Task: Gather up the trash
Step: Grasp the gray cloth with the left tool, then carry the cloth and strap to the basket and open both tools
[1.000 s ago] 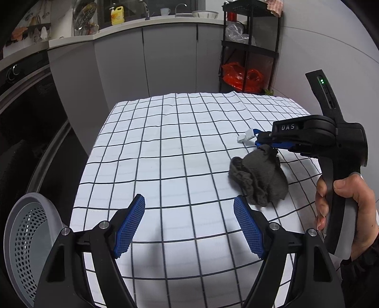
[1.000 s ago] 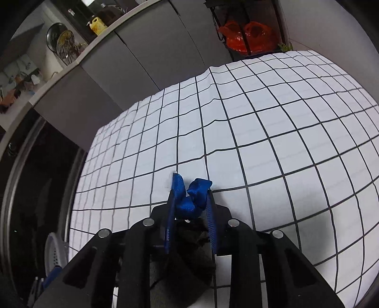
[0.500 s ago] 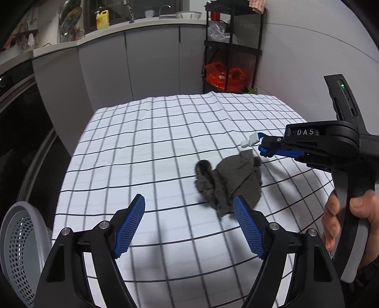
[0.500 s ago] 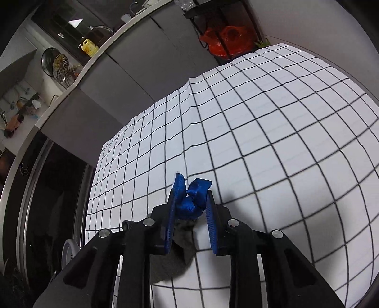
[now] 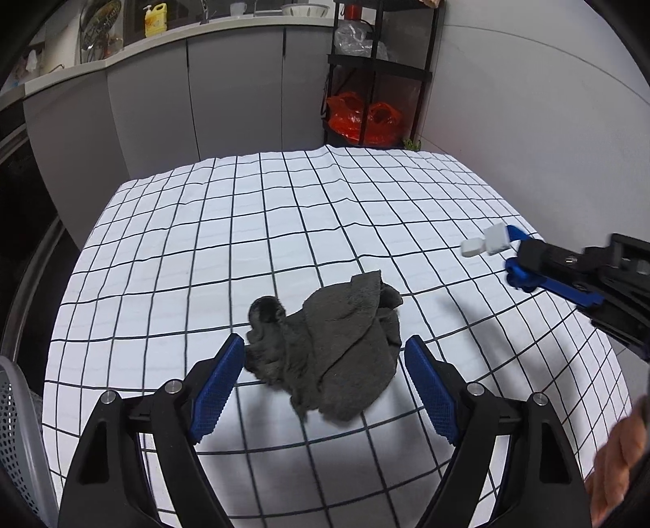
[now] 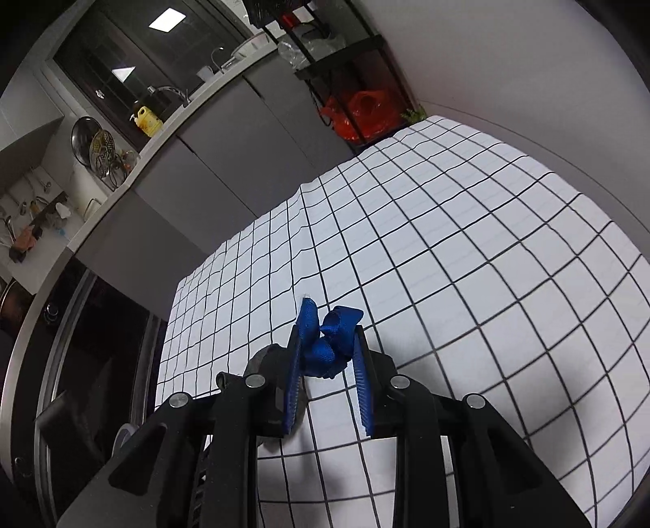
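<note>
Left wrist view: crumpled grey rag (image 5: 329, 349) now sitting right between the blue pads of the left gripper (image 5: 325, 384), tongs spread wide, one pad (image 5: 217, 388) just touching the rag's left edge and the other a little off its right edge. A second ago that rag was well ahead and off to the right, next to the other tool; half a second ago, closer but not yet between the pads. So basically lined up for a grab, not squeezed yet. Checked tablecloth (image 5: 243, 227) under the rag, perforated grey basket (image 5: 16, 438) off to the rag's left at the table edge, probably the drop spot.

Right gripper (image 6: 329, 357) up and to the right of the rag, tongs narrow and clamped on a bunched blue strap (image 6: 327, 341) with a white clip (image 5: 483, 241) on its end, same hold as in both earlier shots. Looks like one piece of trash already in hand, second one about to be picked.

Writing: "DAS" readable on the right tool earlier, out of view now. Yellow bottle (image 5: 155, 18) on the counter far behind the rag, label too small to read.
</note>
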A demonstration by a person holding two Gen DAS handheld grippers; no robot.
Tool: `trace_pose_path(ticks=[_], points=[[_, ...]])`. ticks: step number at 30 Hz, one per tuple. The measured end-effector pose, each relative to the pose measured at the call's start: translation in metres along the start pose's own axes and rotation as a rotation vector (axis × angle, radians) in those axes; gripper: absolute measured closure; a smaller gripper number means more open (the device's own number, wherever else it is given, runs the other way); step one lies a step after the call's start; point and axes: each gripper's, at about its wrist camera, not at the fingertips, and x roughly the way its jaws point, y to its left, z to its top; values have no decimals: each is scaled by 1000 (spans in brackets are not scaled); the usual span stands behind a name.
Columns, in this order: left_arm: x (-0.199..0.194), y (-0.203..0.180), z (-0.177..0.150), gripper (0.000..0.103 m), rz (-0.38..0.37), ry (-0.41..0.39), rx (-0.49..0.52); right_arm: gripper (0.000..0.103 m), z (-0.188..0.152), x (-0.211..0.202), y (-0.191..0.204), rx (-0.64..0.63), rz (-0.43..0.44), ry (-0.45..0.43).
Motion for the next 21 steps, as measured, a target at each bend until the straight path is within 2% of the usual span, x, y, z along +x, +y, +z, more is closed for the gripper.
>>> trace_pose_path(ticks=[6,8,10,11,13,16,18,21], points=[[19,-7,0,24,24,36,1,80,1,-10,8,-58,-24,-30],[23,-8,2,27,26,43,-4,80,1,-10,10,-69,-25,-31],[26,-9,2,41,29,52,-6,80,0,-10,10,-71,-24,-28],[28,-9,2,44,29,58,-6,80,0,-10,10,-72,-23,-28],[30,-9,1,62,19,72,-10,80,1,-9,10,-78,-26,-27],[32,-10,-1,80,29,72,-8,80,0,-9,12,-86,-29,-28],[29,-6,-2,87,22,71,-17,80,0,-9,15,-100,-37,-30],[15,3,-6,88,24,53,-29,80,-1,-11,20,-128,-48,-39]])
